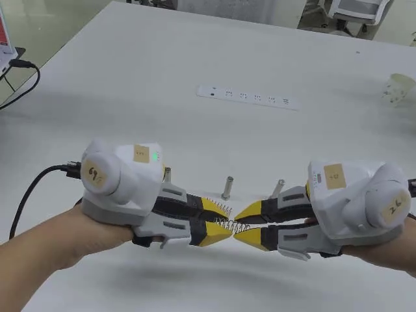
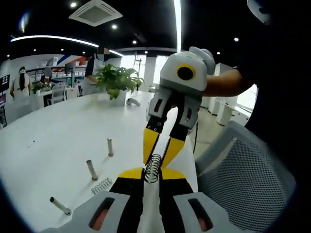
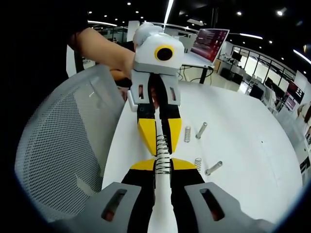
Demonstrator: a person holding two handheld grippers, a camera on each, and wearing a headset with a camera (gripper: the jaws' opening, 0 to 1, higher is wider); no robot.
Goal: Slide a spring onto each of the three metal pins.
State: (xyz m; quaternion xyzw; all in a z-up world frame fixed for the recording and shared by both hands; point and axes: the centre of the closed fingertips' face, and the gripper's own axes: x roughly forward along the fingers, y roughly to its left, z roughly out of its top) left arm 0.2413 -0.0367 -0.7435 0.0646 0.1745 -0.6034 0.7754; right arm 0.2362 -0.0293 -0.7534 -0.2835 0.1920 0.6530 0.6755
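Soft, even overhead light fell on the white table [image 1: 195, 58], with a pale sheen toward its far edge. Diffuse shadows lay beneath the left gripper [image 1: 229, 223] and the right gripper [image 1: 237, 226] by the near edge. In both gripper views the ceiling strip lights [image 2: 177, 19] glared and straight lines bowed outward, yet the spring [image 2: 152, 168] was sharp.

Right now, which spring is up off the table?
The spring stretched between the left gripper and right gripper. The other two springs lie on the table.
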